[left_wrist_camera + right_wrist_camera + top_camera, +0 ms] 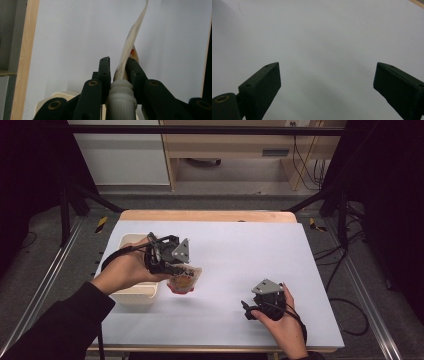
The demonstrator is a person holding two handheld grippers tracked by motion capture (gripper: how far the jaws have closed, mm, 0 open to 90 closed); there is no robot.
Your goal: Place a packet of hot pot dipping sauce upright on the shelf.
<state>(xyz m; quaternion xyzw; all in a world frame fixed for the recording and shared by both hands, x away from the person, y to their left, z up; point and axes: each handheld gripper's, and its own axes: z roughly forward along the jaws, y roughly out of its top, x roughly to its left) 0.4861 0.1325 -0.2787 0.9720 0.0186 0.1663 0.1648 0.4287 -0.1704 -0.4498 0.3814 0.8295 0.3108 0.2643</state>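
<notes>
My left gripper [181, 270] is shut on a flat snack packet [183, 281], pale with orange and red print, and holds it just above the white table mat [230, 250], right of a cream tub [131, 292]. In the left gripper view the packet [130, 45] stands edge-on between the two black pads [105, 68], rising past their tips. My right gripper [248, 310] rests low over the mat near the front right, held by a hand. In the right gripper view its jaws stand wide apart with nothing between them, and its point [327, 75] lies over bare mat.
The cream tub sits at the mat's left side, partly under my left hand and forearm. A wooden table edge [207, 215] runs along the far side. Black frame legs and cables lie on the floor to both sides.
</notes>
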